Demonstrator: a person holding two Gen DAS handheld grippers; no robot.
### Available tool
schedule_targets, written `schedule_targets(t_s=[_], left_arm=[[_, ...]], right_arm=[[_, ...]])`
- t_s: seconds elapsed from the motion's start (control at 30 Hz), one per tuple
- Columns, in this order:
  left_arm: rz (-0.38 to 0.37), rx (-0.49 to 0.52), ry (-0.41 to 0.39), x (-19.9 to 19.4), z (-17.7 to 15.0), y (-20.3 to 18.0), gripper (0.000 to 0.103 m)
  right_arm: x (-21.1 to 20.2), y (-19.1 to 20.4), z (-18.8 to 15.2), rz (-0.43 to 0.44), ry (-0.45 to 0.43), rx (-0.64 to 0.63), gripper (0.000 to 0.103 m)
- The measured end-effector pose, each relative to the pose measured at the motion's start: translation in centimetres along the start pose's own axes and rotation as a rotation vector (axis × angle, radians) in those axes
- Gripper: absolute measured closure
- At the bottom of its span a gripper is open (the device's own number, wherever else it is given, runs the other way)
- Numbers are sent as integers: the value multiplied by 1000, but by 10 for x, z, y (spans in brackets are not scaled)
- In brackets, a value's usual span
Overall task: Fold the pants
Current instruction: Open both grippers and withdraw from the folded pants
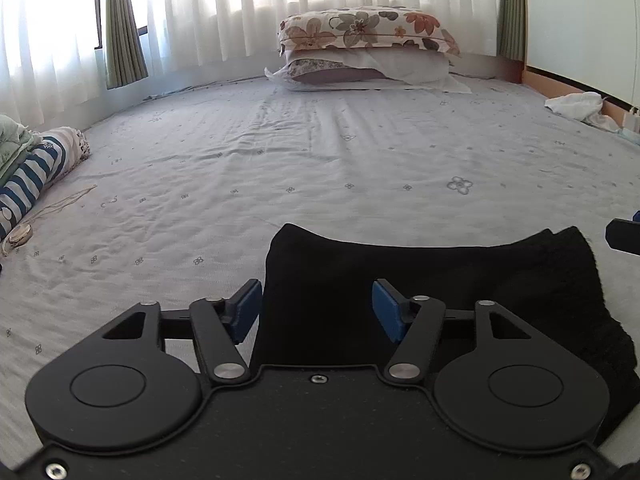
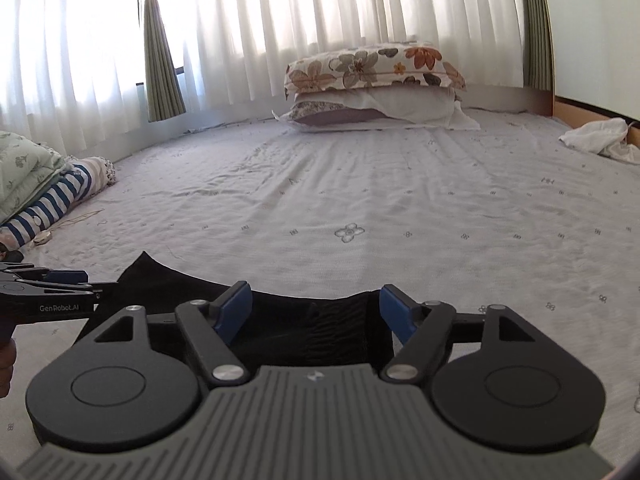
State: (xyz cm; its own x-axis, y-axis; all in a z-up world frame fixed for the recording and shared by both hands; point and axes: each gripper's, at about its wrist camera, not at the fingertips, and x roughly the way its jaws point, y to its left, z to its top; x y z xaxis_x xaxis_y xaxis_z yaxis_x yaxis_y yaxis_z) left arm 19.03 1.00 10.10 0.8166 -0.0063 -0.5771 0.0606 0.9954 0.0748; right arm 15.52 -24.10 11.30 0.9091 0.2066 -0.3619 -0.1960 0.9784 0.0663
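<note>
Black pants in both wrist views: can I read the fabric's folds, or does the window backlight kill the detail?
Left wrist view: the black pants read as a flat dark mass with no visible folds, and the curtains are blown out. Right wrist view: faint ripples show between the fingers, the curtains glare likewise, and fisheye bends the bed sheet.

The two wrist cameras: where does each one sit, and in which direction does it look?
Left wrist: sits on the left gripper, looks along its open fingers over the black pants and up the bed.
Right wrist: sits on the right gripper, same direction; the left gripper and a hand show at the left edge.
Shared: pants, bed, stacked pillows, curtains.
</note>
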Motion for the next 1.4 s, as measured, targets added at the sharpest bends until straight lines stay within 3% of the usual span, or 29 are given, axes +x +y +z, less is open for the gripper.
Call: schedule_targets(t_s=[0.17, 0.47, 0.6, 0.77, 0.83, 0.97, 1.4], left_arm=[[-51, -48, -14, -50, -23, -4, 18], [-51, -107, 10, -96, -77, -5, 16], [-25, -96, 37, -95, -107, -7, 15], [-29, -126, 128, -80, -134, -5, 10], [-18, -118, 118, -77, -140, -7, 7], [0, -80, 111, -73, -143, -13, 0], [-6, -97, 107, -69, -141, -13, 0]], right_arm=[[-47, 19, -13, -2, -63, -35, 12], [-91, 44, -55, -29, -101, -49, 0], [-91, 53, -84, -58, -69, -52, 0], [-78, 62, -122, -106, 14, -67, 0], [-73, 64, -133, -121, 40, -74, 0], [-65, 65, -146, -133, 81, -65, 0], [-59, 68, -156, -167, 103, -69, 0]])
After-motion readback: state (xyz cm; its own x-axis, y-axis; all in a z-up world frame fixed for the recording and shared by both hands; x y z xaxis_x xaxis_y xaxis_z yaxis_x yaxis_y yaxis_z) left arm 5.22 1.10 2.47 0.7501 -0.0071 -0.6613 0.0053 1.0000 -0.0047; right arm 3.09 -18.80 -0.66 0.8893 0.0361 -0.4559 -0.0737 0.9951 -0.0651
